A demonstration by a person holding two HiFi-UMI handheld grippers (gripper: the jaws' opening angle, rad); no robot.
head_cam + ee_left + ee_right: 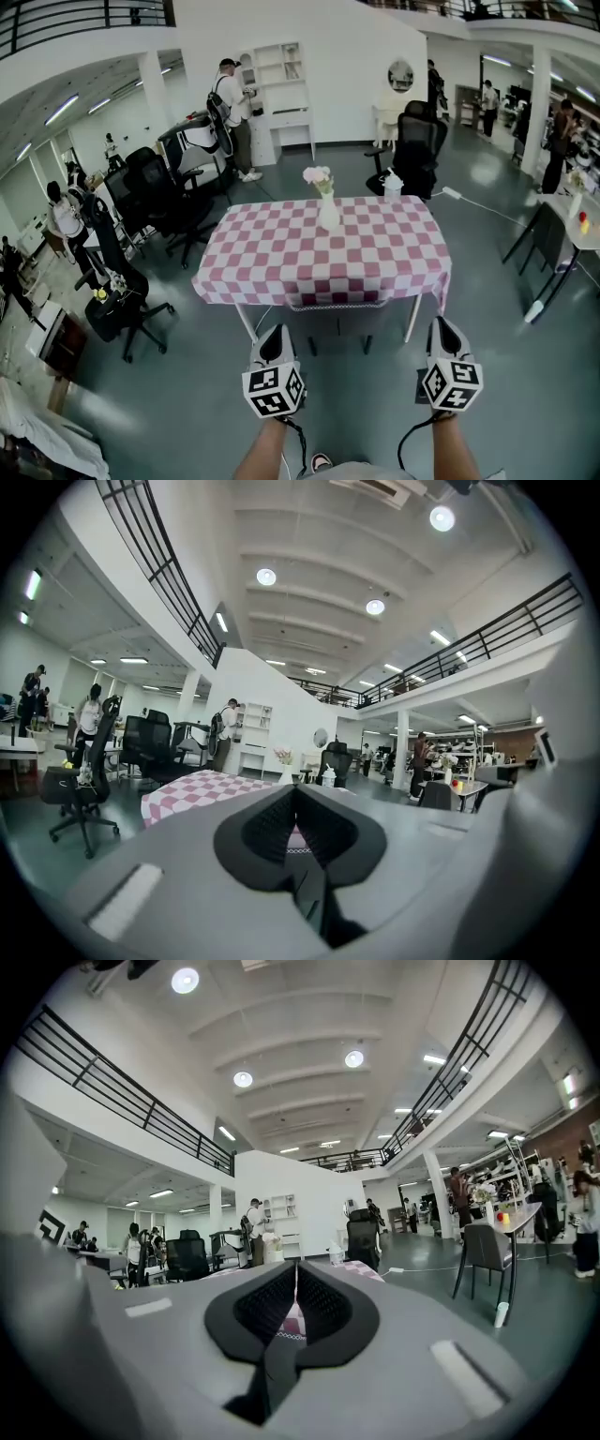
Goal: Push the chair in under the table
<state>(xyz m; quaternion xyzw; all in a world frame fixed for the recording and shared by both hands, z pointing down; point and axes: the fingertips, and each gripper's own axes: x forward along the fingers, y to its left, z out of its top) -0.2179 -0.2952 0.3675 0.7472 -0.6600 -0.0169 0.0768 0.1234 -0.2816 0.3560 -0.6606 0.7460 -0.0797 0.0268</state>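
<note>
- My left gripper (pixel 273 334), nearest, short of the bench's (pixel 281 253) near edge, toward its left corner. Fingers (pixel 265 829) together, nothing between them.
- My right gripper (pixel 443 326), level with the left, off the near right corner. Fingers (pixel 265 1309) together, likewise empty.
- Chair (pixel 339 322), tucked beneath the bench at the middle of its near edge. The seat is dark under the cloth hem and two legs show below. Neither gripper touches it.
- Bench, covered with a pink-and-white checked cloth.
- Vase (pixel 328 214) with pale flowers, upright, mid-bench toward the far edge.
- Cup (pixel 392 186), white, lidded, at the far edge near the right corner.
- Black office chair (pixel 413 150), on the floor beyond the far right corner.
- More office chairs (pixel 159 197), off the bench's left side.
- White shelf (pixel 281 94) at the back wall, with a person (pixel 232 103) standing beside it.
</note>
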